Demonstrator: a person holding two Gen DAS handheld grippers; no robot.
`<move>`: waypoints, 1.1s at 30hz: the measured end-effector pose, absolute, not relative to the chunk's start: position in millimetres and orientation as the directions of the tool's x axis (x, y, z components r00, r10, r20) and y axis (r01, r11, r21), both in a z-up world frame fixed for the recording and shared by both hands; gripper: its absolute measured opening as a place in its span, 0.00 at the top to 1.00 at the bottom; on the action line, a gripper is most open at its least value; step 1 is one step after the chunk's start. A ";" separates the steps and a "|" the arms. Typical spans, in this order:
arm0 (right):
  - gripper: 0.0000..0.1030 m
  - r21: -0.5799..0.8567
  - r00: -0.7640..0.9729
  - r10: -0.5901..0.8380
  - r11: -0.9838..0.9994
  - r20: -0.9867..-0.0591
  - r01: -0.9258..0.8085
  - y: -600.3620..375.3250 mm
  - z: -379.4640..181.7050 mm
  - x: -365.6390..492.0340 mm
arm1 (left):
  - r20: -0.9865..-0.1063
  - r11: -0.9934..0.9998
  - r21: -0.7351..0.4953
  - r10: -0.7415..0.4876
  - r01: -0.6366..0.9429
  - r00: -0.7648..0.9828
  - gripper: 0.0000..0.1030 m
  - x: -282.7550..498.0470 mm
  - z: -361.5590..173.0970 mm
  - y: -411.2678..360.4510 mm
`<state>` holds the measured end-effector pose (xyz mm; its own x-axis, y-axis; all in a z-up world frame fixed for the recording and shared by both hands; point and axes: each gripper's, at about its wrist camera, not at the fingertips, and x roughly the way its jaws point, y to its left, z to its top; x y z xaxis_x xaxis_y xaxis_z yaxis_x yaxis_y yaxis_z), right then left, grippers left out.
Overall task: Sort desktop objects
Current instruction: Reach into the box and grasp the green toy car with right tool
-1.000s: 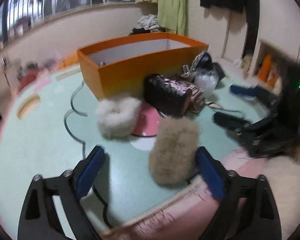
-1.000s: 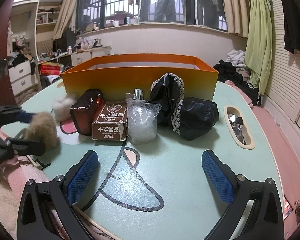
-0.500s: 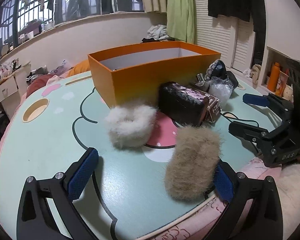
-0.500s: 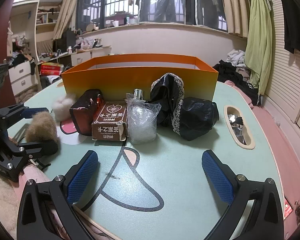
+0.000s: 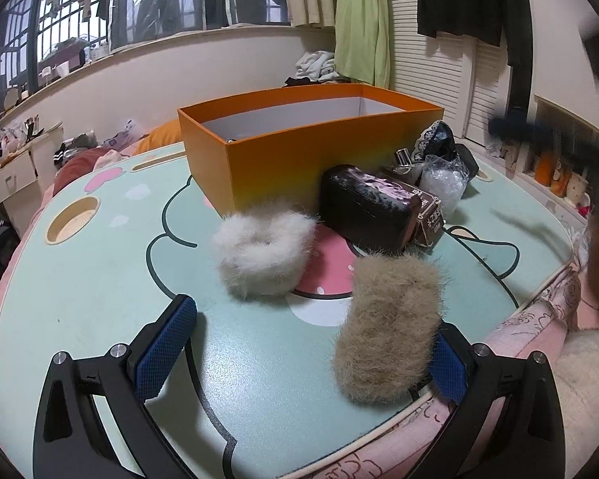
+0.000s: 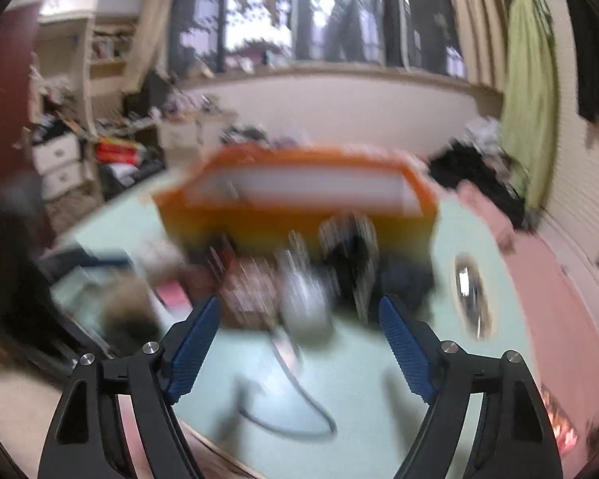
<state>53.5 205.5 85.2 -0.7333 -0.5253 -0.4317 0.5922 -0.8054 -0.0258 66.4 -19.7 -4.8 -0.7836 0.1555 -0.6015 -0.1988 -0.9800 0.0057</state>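
Observation:
My left gripper [image 5: 305,359] hangs open low over the mint table [image 5: 100,299]. A brown furry piece [image 5: 387,327] lies between its fingers, against the right pad [image 5: 447,371] and well apart from the left one. A white furry piece [image 5: 265,251] lies just beyond. Behind them are a dark glossy case [image 5: 363,207], a small brown box [image 5: 429,215], a clear plastic bag [image 5: 443,183] and a black lace item [image 5: 439,139], all in front of the orange box [image 5: 311,147]. My right gripper [image 6: 299,351] is above the table, its jaws closing with nothing between them. Its view is blurred; the orange box [image 6: 299,191] lies ahead.
A round cup hole [image 5: 74,219] is cut into the table's left side and another hole [image 6: 471,295] into the right side. Pink bedding [image 5: 539,319] borders the near edge. A dark cable [image 6: 299,399] lies on the table under the right gripper.
The right gripper has risen and its pads have come closer together; its view is now smeared. In the left view it has lifted off the table. The left gripper has hardly moved.

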 end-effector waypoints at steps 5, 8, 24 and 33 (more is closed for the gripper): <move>0.50 0.016 -0.633 -0.543 -0.766 -0.551 0.643 150.9 153.0 -16.9 | -0.601 -0.980 0.005 0.156 -0.199 -0.784 0.00 66.1 -4.7 -19.7; 0.53 0.138 -0.453 -0.537 -0.739 -0.711 0.660 110.6 145.6 -75.3 | -0.598 -0.980 0.004 0.158 -0.200 -0.786 0.00 65.4 -5.4 -19.6; 0.73 0.312 -0.148 -0.428 -0.818 -0.891 0.484 23.0 58.3 -157.4 | -0.596 -0.980 0.000 0.161 -0.200 -0.787 0.00 61.3 -6.6 -19.7; 0.79 0.498 -0.341 -0.693 -0.705 -0.635 0.505 82.5 101.0 -122.4 | -0.594 -0.980 0.001 0.161 -0.201 -0.788 0.00 61.1 -7.4 -18.7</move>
